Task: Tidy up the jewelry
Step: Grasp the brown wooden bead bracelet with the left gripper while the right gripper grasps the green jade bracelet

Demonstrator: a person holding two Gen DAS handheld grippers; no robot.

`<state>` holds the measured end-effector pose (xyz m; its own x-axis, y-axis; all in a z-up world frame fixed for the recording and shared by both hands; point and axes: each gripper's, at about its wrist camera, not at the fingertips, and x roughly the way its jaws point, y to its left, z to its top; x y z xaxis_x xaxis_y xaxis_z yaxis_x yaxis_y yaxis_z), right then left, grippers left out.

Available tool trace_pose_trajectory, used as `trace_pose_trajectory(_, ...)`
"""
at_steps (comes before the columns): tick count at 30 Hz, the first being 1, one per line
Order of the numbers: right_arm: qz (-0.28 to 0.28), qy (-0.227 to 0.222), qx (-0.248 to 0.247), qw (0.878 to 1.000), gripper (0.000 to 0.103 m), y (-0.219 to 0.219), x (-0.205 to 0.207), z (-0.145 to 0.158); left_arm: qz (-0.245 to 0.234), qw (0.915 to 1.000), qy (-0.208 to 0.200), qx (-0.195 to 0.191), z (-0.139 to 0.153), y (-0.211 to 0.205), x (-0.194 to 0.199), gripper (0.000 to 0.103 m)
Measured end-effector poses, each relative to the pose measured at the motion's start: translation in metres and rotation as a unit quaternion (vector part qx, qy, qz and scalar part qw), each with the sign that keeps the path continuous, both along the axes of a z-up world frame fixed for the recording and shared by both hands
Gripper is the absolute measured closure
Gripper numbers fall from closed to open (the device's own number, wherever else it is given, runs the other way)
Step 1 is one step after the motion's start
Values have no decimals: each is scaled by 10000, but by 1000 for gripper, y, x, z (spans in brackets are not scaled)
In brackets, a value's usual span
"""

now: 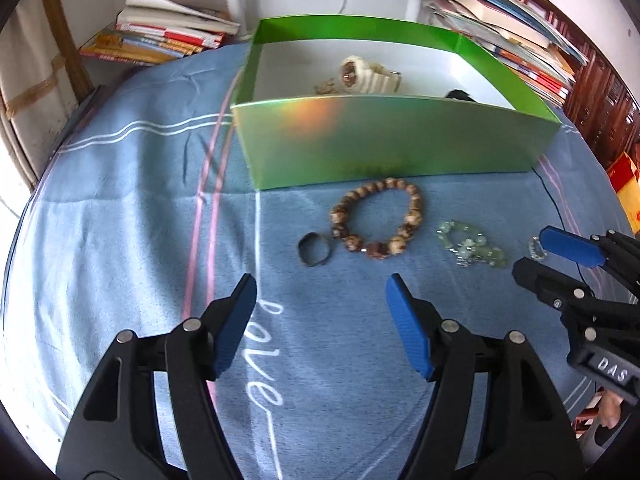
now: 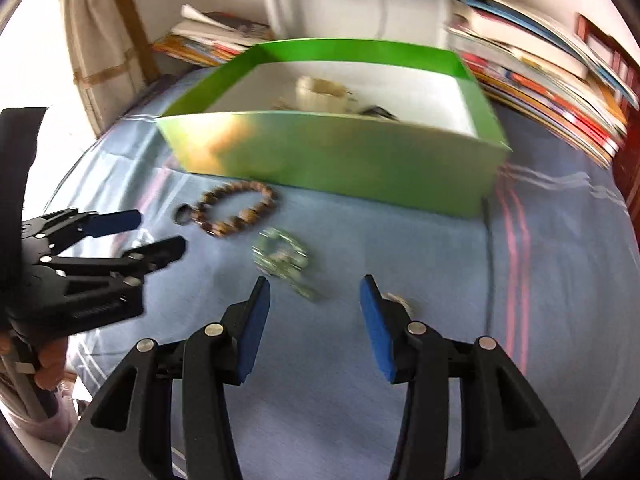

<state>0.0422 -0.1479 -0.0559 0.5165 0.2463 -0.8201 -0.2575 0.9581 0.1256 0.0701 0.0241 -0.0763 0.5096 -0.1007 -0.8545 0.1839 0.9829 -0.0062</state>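
The left gripper (image 1: 320,284) hangs over the blue cloth (image 1: 120,200), jaws wide and empty; the right gripper (image 2: 316,286) stands moderately open, holding nothing. Ahead, a dark ring (image 1: 314,250), bead bracelet (image 1: 376,220) and green bracelet (image 1: 470,244) lie before the green box (image 1: 400,140), which already holds a watch (image 1: 368,74). This looks like the reach for another piece; the left must come down around the ring or beads, then close.

Left gripper (image 1: 322,292) jaws apart, nothing between them, over blue cloth (image 1: 120,208). Just beyond the tips: dark ring (image 1: 314,250), touching or nearly touching brown bead bracelet (image 1: 376,218) on its right. Green bead piece (image 1: 470,244) further right, apart from the bracelet. Right gripper (image 1: 548,258) enters from right edge, jaws apart, small silvery item (image 1: 537,249) at its tips. Green box (image 1: 396,140) behind, cream watch (image 1: 370,74) inside. Book stacks (image 1: 160,36) far left and far right.
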Motion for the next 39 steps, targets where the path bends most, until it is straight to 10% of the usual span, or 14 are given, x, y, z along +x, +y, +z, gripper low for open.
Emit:
trace_pose_trajectory(2, 105, 38, -51, 9999, 56, 10, 8, -2, 33, 10000, 9, -19, 0, 5, 2, 35)
trace_pose_trajectory(6, 99, 275, -137, 9995, 95, 22, 22, -14, 111, 9999, 55, -54, -2, 12, 5, 35)
trace_pose_trajectory(20, -1162, -54, 198, 9930, 95, -69, 5, 10, 45, 9998, 110, -160, -10, 6, 12, 35)
trace_pose_trajectory(39, -1066, 186, 190, 9939, 95, -59, 12, -10, -91, 9999, 25, 73, -11, -28, 47, 64)
